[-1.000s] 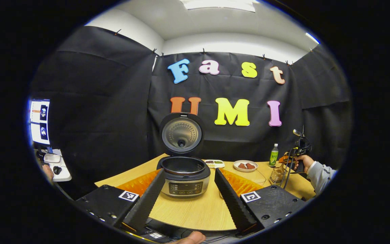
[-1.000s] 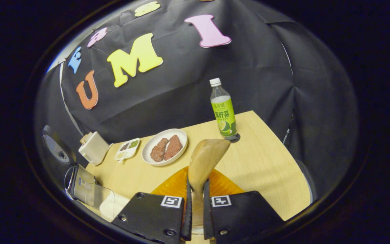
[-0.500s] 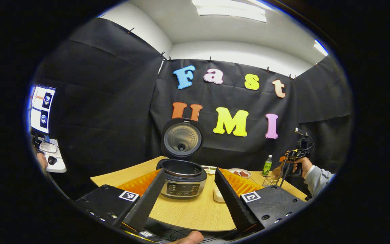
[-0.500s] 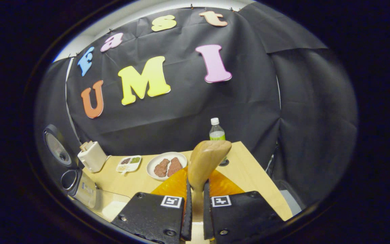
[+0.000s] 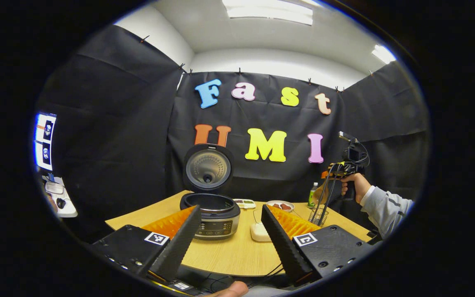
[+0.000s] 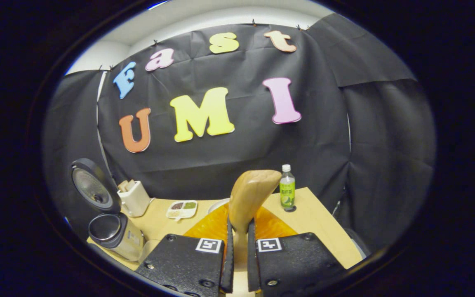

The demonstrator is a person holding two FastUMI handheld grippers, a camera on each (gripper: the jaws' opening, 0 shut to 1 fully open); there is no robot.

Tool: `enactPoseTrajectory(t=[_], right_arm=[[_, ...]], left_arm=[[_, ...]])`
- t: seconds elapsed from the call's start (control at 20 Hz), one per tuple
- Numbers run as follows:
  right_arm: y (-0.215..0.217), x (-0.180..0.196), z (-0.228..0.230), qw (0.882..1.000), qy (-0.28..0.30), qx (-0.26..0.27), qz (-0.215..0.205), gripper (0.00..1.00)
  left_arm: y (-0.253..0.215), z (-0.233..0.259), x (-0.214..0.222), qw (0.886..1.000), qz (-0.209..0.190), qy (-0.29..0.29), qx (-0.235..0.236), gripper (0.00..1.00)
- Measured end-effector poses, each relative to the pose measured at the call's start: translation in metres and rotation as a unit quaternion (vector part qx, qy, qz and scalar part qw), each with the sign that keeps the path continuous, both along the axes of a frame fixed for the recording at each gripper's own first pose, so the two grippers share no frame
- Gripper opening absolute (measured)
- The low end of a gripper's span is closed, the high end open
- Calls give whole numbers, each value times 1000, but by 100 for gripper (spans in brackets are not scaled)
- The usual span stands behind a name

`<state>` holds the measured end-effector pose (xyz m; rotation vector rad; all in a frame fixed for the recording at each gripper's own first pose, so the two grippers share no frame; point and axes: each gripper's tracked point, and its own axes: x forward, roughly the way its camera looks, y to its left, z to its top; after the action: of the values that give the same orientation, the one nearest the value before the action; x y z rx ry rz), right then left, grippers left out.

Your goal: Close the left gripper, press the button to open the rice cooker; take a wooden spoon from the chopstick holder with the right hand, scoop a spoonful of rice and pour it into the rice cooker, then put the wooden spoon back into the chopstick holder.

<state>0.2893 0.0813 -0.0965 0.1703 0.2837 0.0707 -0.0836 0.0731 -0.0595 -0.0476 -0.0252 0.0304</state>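
The rice cooker (image 5: pixel 210 215) stands on the table with its lid (image 5: pixel 208 168) up and its pot bare. My left gripper (image 5: pixel 229 237) is open, well back from the cooker and above the table's near edge, holding nothing. My right gripper (image 6: pixel 237 247) is shut on the wooden spoon (image 6: pixel 249 197), whose bowl points up and forward. In the left gripper view that right gripper (image 5: pixel 344 167) is raised above the chopstick holder (image 5: pixel 317 214), held by a hand in a grey sleeve. The cooker (image 6: pixel 116 233) lies low on the left in the right gripper view.
A white dish (image 5: pixel 258 232) sits right of the cooker. Behind it are a small sectioned tray (image 5: pixel 244 203), a plate of meat (image 5: pixel 281 205) and a green bottle (image 6: pixel 287 192). A white box (image 6: pixel 134 198) stands behind the cooker. The wooden table (image 6: pixel 322 231) ends close on the right.
My right gripper has risen with the spoon, clear of the chopstick holder, and levelled out. My left gripper has drawn back from the cooker and stays open.
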Motion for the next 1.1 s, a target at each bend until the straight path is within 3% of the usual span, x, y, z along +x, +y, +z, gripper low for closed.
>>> enactPoseTrajectory(t=[0.15, 0.35, 0.5, 0.75, 0.9, 1.1], right_arm=[[52, -7, -8, 1000, -5, -14, 27, 18], [120, -12, -60, 997, 9, -46, 56, 18], [154, -10, -106, 992, 3, -111, 67, 18], [165, -1, -129, 984, -32, -169, 41, 18], [160, 9, -148, 982, -23, -188, 22, 16], [191, -4, -160, 989, -6, -133, 69, 18]], left_arm=[[-5, 2, -2, 1000, -4, -5, -10, 94], [-16, 13, -4, 999, -19, -26, 3, 94], [0, 10, -1, 999, 10, -30, 16, 94], [-1, 5, 3, 1000, 8, -16, 5, 94], [5, 5, 7, 1000, 14, -23, 12, 94], [2, 3, 8, 1000, 10, -20, 18, 94]])
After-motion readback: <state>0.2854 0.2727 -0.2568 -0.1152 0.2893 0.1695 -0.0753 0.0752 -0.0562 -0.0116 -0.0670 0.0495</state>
